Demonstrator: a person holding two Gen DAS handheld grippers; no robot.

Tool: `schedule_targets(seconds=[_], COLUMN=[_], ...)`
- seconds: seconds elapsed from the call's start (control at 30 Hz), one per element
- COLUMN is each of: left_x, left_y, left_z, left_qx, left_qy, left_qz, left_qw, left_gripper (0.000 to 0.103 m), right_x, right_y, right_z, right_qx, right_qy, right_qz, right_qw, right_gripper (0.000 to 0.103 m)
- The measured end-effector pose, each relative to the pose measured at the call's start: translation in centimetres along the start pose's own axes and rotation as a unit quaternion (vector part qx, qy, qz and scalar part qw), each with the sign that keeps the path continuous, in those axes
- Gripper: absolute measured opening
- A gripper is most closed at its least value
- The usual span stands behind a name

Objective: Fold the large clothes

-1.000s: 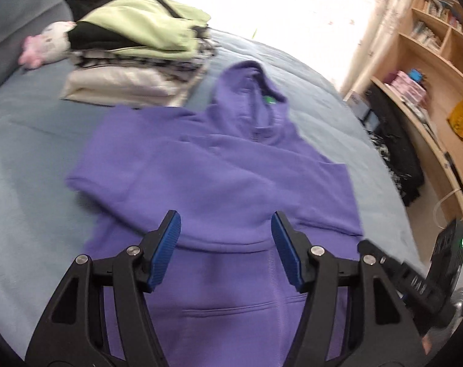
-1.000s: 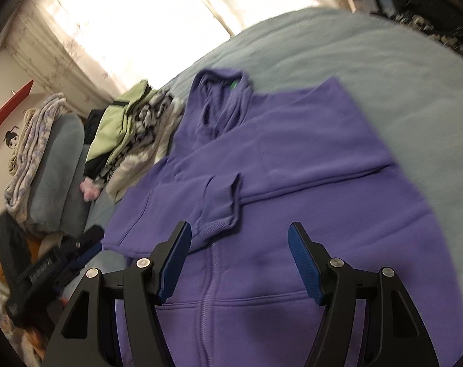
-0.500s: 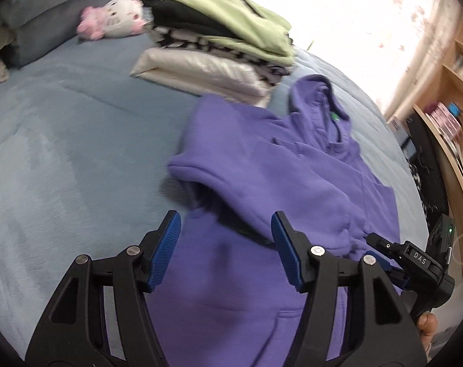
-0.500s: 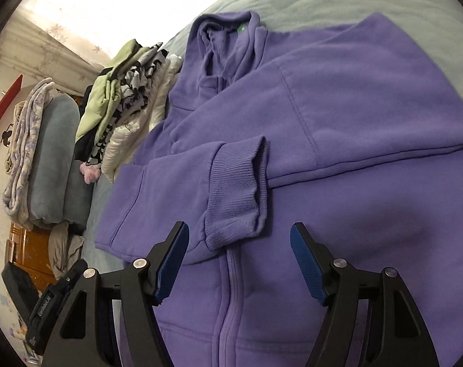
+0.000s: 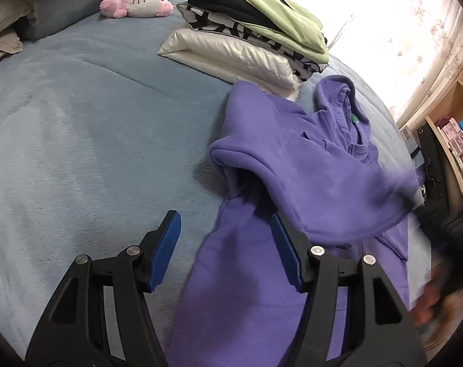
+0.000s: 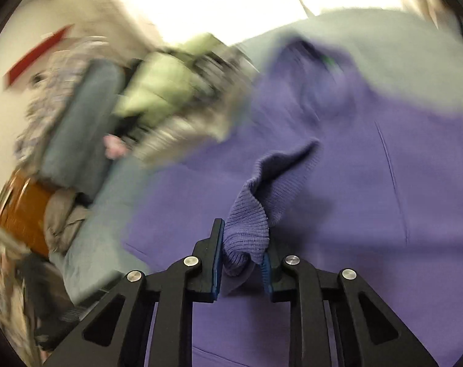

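Observation:
A purple zip hoodie (image 5: 308,177) lies front-up on the grey-blue bed (image 5: 94,122), its hood toward the window. Its sleeve is folded across the chest. My left gripper (image 5: 225,238) is open and empty, hovering over the hoodie's left side edge below the armpit. My right gripper (image 6: 242,257) is shut on the ribbed sleeve cuff (image 6: 250,223) and holds it lifted off the hoodie's body (image 6: 369,198). The right wrist view is motion-blurred.
A stack of folded clothes (image 5: 246,36), green on top and white at the bottom, sits beyond the hoodie's shoulder. A pink and white plush toy (image 5: 136,0) lies by the grey pillows (image 5: 63,6). Wooden shelves (image 5: 451,122) stand to the right of the bed.
My right gripper has closed on the sleeve cuff and lifted it. My left gripper has shifted left toward the hoodie's side edge and stayed open.

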State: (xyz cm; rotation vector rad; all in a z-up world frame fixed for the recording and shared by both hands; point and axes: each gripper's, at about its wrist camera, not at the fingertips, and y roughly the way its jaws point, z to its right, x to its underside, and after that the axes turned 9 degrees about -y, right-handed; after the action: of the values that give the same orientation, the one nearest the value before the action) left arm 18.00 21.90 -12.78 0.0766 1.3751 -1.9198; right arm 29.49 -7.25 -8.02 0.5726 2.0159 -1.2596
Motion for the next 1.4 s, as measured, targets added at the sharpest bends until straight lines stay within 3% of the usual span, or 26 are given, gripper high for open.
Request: schedule_targets(seconds=[0.07,0.17,0.27,0.4,0.47,0.5,0.53,0.6,0.63,0.77,0.9,1.0,1.2,1.4], left_x=[0.1,0.2,0.3,0.4,0.4,0.4,0.5,0.6,0.6,0.6,0.7,0.7,0.9,1.2], left_y=[0.0,-0.1,0.1,0.5,0.9,1.1,1.2,1.5,1.7,2.0,2.1,2.2,2.6,2.9], left_z=[0.1,0.3,0.5,0.8,1.1,1.1,1.2,1.3,1.3,1.3,1.0,0.6,0.1,0.1], left_qx=[-0.004,-0.005,-0.002,-0.001,-0.002,-0.001,-0.001,-0.002,-0.002,-0.003,0.0,0.0,0.006,0.012], left_qy=[0.002,0.007,0.012,0.019,0.02,0.02,0.02,0.021,0.02,0.02,0.015,0.01,0.003,0.002], left_qz=[0.004,0.006,0.004,-0.001,-0.007,-0.008,-0.009,-0.011,-0.012,-0.016,-0.016,-0.02,-0.027,-0.036], left_qw=[1.0,0.9999,0.9999,0.9998,0.9998,0.9998,0.9998,0.9997,0.9997,0.9997,0.9998,0.9998,0.9996,0.9993], left_gripper=[0.058,0.058,0.058,0.058,0.058,0.058,0.058,0.058,0.058,0.058,0.058,0.058,0.058,0.058], right_x=[-2.9,-6.1,-6.9,-4.6,-2.5,-1.8,-0.9,0.6,1.5,4.1,6.5,8.6,8.8,9.7], right_y=[-2.6,-6.1,-7.9,-6.4,-4.0,-3.0,-1.8,0.1,1.0,4.7,7.9,8.0,8.2,7.4], right_z=[-1.1,-0.3,2.9,9.0,11.3,11.8,12.0,11.8,11.7,12.0,12.1,11.8,10.3,11.4], right_qx=[0.007,0.038,0.111,0.154,0.129,0.118,0.103,0.093,0.088,0.055,0.058,0.042,0.006,0.01], right_qy=[-0.027,-0.031,-0.021,0.033,0.067,0.077,0.083,0.086,0.088,0.127,0.157,0.18,0.198,0.232], right_qz=[0.052,0.109,0.114,0.048,-0.013,-0.032,-0.056,-0.073,-0.081,-0.116,-0.144,-0.141,-0.137,-0.13], right_qw=[0.998,0.993,0.987,0.986,0.989,0.989,0.99,0.989,0.989,0.984,0.975,0.973,0.971,0.964], right_gripper=[0.01,0.01,0.01,0.01,0.011,0.018,0.034,0.051,0.054,0.054,0.054,0.054,0.054,0.054])
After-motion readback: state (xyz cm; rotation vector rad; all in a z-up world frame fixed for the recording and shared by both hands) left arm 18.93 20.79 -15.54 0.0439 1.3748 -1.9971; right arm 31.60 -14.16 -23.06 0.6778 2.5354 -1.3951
